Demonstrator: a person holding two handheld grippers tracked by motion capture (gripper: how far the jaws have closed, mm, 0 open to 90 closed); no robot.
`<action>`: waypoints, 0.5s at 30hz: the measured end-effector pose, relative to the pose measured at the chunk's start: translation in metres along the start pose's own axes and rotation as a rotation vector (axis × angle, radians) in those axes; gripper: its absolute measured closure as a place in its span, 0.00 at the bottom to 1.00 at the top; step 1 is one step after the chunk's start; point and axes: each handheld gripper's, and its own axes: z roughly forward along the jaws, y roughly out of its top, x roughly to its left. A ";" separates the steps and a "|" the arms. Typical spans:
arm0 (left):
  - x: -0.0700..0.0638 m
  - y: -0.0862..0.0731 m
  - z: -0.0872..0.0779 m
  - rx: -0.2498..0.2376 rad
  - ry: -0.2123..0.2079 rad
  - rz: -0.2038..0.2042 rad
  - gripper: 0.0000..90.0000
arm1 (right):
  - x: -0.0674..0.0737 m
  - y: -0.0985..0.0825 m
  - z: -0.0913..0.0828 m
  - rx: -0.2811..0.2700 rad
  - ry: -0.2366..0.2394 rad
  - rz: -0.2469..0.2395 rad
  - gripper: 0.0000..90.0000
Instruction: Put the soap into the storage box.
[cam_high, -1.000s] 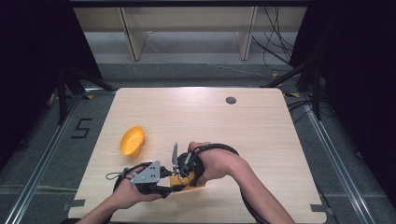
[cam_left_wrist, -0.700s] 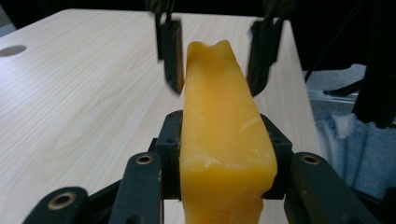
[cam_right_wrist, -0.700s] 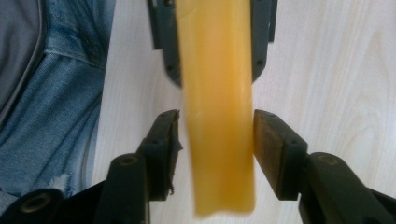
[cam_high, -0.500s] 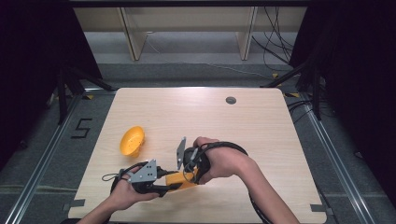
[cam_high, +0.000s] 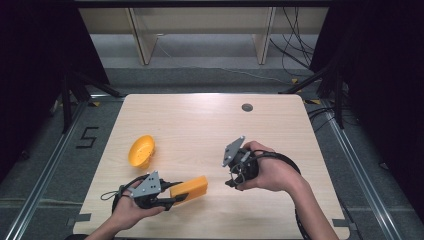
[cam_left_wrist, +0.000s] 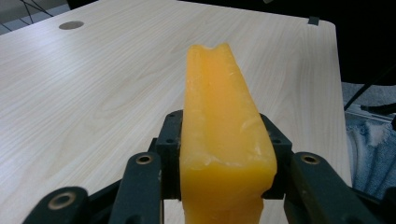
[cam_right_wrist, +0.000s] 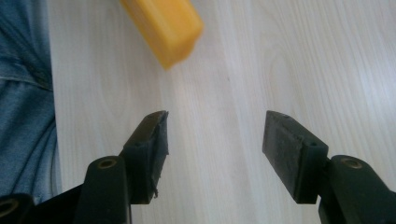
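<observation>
Nearest the table's front edge, the left gripper (cam_high: 167, 199) is clamped on the orange block (cam_high: 189, 188), which juts out level between its jaws. Just beyond, the right gripper (cam_high: 234, 175) has just been opening, its jaws spread wide over bare table (cam_high: 200, 120). Farther back-left lies an orange bowl (cam_high: 141, 151)

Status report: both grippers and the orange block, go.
Left gripper shut on orange block. Right gripper open, jaws just opened, nothing between. Orange bowl apart, left.
</observation>
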 end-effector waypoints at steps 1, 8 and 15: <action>0.000 0.000 0.000 0.000 0.000 0.000 0.67 | 0.001 -0.006 -0.001 0.001 -0.008 0.054 0.46; 0.003 -0.005 -0.011 -0.017 0.024 -0.039 0.67 | -0.001 -0.036 0.007 -0.080 -0.024 0.206 0.47; 0.002 -0.008 -0.020 -0.037 0.106 -0.080 0.67 | -0.001 -0.070 0.020 -0.230 -0.167 0.457 0.49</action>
